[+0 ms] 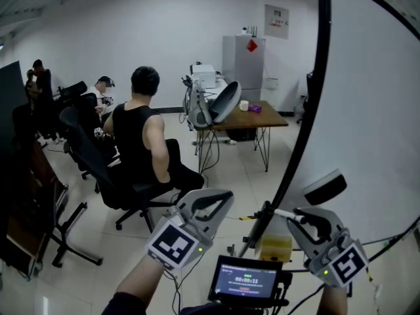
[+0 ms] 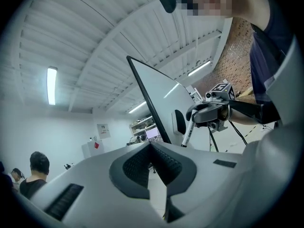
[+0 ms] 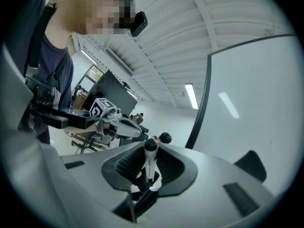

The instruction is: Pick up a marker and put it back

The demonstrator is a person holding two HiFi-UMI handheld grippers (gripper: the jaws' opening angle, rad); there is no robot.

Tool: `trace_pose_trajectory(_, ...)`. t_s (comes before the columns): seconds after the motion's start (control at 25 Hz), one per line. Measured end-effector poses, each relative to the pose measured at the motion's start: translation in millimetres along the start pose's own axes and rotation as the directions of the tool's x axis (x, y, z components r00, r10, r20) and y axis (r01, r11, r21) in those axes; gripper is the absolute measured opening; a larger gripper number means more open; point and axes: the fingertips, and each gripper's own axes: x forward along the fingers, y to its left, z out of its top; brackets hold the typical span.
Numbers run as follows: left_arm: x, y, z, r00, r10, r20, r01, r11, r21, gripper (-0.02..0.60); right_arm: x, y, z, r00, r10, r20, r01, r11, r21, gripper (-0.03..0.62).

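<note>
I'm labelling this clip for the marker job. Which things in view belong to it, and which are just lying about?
Belongs to the job:
- white marker with black cap, clamped in the jaws of the right gripper
- large white whiteboard, probably

Just lying about:
- black oblong eraser on the board
- wooden table with a white cup
- grey metal cabinet
- seated person

A seated person [image 1: 141,136] is left of the whiteboard [image 1: 367,110] (table [image 1: 262,119] behind them).

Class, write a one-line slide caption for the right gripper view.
Right gripper clamps a marker beside the whiteboard, with the left gripper beyond.
</note>
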Motion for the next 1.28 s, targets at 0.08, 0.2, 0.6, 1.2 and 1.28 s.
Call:
trace_pose_trajectory(0.08, 1.9, 4.8, -5.1, 1.0, 0.008, 0.002, -0.008, 1.0, 0.0, 0.0, 7.2, -0.9, -8.1, 1.0, 0.019, -0.006, -0.019, 1.0, 0.025, 0.095)
trace_pose_trajectory(0.2, -4.8, 15.0, -11.4, 1.0, 0.024, -0.011, -0.025, 0.999, -0.036, 0.0, 22.3, 1.4, -16.4, 0.999, 0.033, -0.023, -0.032, 0.998, 0.06, 0.095)
trace_pose_trajectory(0.6, -31.8, 3.8, -20.3, 0.996, 0.014, -0.088, -0.022, 0.995, -0.096, 0.0, 25.6, 24.8, -25.1, 0.996, 0.089, -0.026, -0.085, 0.986, 0.145, 0.095)
trace_pose_trajectory(1.2, -13.7, -93.6, 34.7, 0.984, 0.159, -0.079, -0.165, 0.983, -0.084, 0.0, -92.6, 6.6, -18.6, 0.981, 0.179, 0.072, -0.188, 0.97, 0.155, 0.095)
trace_pose_trajectory(1.28, -12.7, -111.5, 40.0, 0.981, 0.172, -0.09, -0.18, 0.98, -0.084, 0.0, -110.2, 3.6, -18.1, 0.979, 0.183, 0.087, -0.195, 0.967, 0.164, 0.095)
